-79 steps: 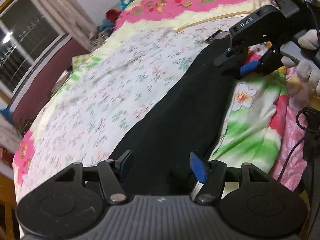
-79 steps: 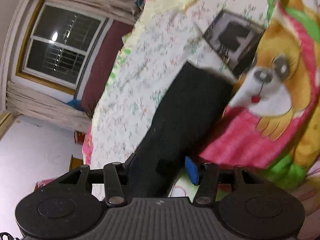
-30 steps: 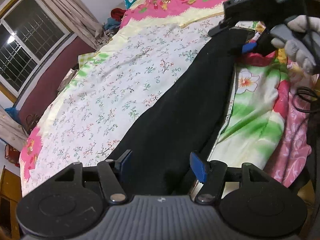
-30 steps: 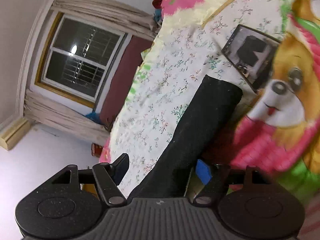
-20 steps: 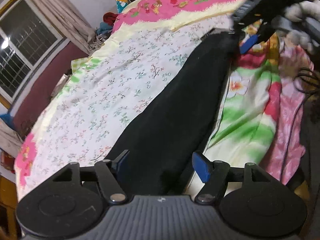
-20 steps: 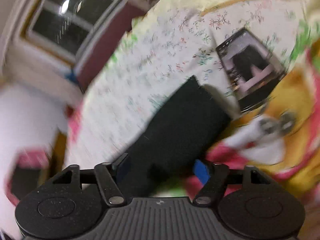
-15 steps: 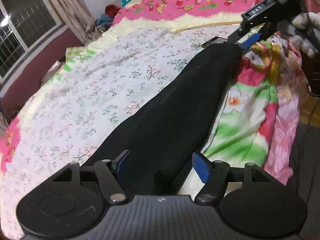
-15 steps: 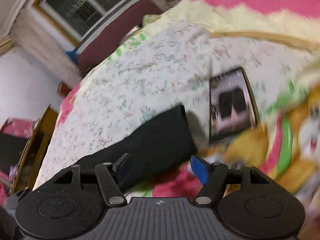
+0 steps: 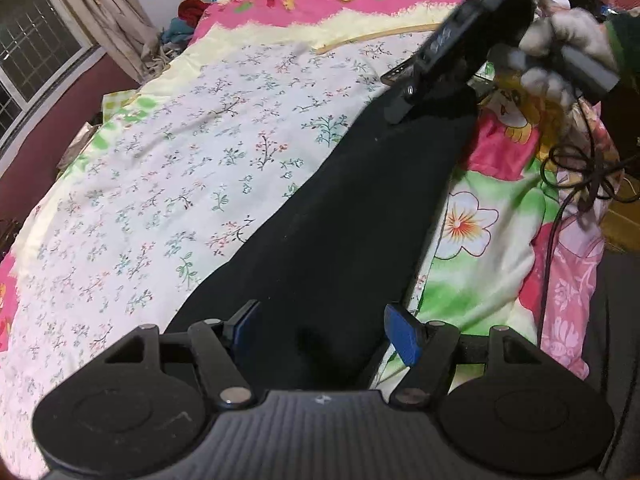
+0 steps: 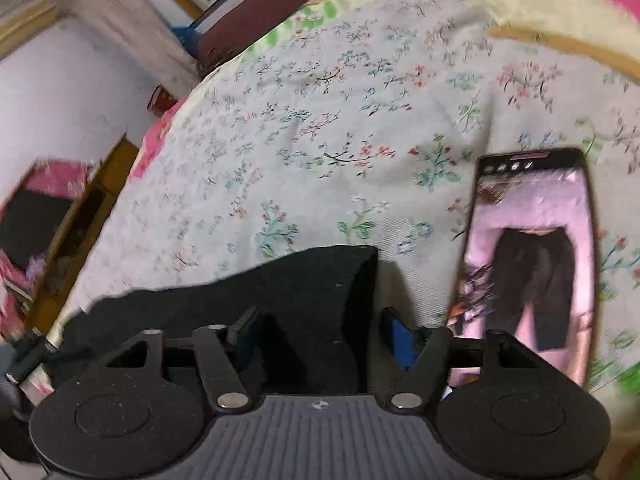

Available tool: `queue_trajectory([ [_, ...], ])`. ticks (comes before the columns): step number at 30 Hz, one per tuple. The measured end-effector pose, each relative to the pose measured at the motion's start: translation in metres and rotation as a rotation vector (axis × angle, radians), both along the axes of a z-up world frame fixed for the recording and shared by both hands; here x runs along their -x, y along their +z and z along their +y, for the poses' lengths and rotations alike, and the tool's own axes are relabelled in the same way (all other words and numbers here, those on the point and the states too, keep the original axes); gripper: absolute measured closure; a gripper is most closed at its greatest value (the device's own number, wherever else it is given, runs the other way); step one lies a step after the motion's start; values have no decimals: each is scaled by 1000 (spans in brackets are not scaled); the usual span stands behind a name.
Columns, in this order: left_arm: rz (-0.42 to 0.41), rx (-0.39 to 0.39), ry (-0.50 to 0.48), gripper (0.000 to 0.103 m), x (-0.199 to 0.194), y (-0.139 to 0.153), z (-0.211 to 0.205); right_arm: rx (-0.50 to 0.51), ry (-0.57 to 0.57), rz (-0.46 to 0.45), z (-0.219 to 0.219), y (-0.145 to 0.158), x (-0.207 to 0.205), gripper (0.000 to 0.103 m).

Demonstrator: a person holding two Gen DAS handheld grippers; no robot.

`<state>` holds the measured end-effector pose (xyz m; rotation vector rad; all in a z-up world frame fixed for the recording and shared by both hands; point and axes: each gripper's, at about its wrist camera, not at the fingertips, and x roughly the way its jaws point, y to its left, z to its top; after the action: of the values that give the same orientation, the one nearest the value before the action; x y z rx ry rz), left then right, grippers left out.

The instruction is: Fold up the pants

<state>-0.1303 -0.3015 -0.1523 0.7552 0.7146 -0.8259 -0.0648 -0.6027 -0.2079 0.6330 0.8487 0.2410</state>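
Observation:
The black pants [image 9: 352,216] lie folded lengthwise in a long strip along the bed's right side. My left gripper [image 9: 324,328] is open, its blue pads on either side of the strip's near end. My right gripper [image 10: 320,332] is open over the far end of the pants [image 10: 304,280], which lies flat on the floral sheet. In the left wrist view the right gripper [image 9: 432,100] comes down onto that far end, held by a gloved hand [image 9: 560,48].
A phone [image 10: 532,256] showing a picture of black pants lies on the floral sheet [image 10: 320,128] just right of the pants end. A bright cartoon blanket [image 9: 500,208] is bunched along the bed's right edge, with a black cable [image 9: 576,184] over it. Window and curtain at left.
The right gripper has swung round and lowered onto the far end of the pants, which now lies flat beside the phone. The left gripper stays at the near end.

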Motion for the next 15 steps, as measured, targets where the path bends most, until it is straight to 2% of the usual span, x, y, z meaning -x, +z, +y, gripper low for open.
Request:
queue_trajectory([
  [3, 11, -8, -3, 28, -2, -5, 0, 67, 68, -41, 24, 19, 9, 75],
  [6, 21, 2, 6, 28, -2, -7, 2, 41, 68, -31, 25, 18, 10, 97],
  [9, 5, 12, 4, 28, 2, -3, 5, 7, 36, 36, 23, -2, -3, 96],
  [13, 4, 27, 29, 27, 1, 2, 16, 71, 71, 49, 32, -3, -8, 93],
  [15, 5, 21, 43, 27, 0, 1, 18, 31, 57, 51, 31, -4, -8, 85],
])
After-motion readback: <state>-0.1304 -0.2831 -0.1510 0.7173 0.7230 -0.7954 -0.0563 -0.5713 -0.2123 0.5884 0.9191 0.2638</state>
